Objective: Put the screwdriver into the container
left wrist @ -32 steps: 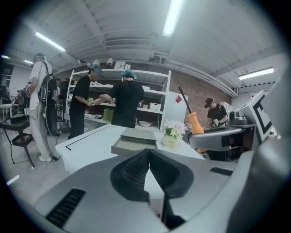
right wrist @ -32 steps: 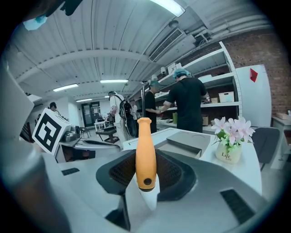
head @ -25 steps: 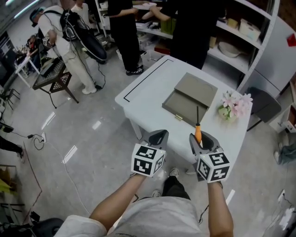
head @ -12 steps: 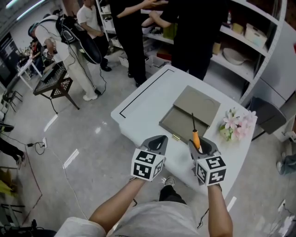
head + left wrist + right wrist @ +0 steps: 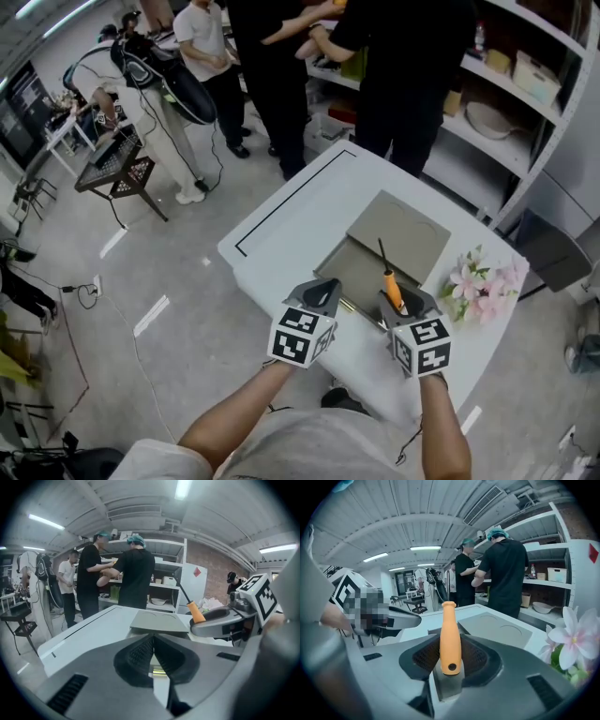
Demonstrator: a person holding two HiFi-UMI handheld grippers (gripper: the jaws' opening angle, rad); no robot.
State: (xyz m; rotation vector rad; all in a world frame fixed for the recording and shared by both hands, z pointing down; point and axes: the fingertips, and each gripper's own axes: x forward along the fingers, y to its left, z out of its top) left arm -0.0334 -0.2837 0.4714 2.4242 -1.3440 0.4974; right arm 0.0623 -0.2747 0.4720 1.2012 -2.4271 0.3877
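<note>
The screwdriver [image 5: 392, 288] has an orange handle and a thin black shaft that points away from me. My right gripper [image 5: 397, 298] is shut on the handle [image 5: 450, 638], which stands up between its pads. The container [image 5: 364, 264] is a flat grey box on the white table [image 5: 281, 225], with its lid [image 5: 400, 236] folded back behind it. The screwdriver's shaft hangs over the box's near right part. My left gripper [image 5: 317, 296] is shut and holds nothing, just left of the box's near edge. In the left gripper view the jaws [image 5: 153, 641] meet, with the grey lid [image 5: 159, 620] beyond them.
Pink flowers [image 5: 483, 281] stand on the table to the right of the box. Two people in black [image 5: 403, 66] stand at the table's far side before white shelves [image 5: 525, 84]. A small black table [image 5: 117, 169] and more people are at the far left. Cables [image 5: 84, 286] lie on the floor.
Both grippers have moved forward from off the table's near edge to over it, beside the grey box. The screwdriver's shaft now reaches over the box. Jaws look unchanged.
</note>
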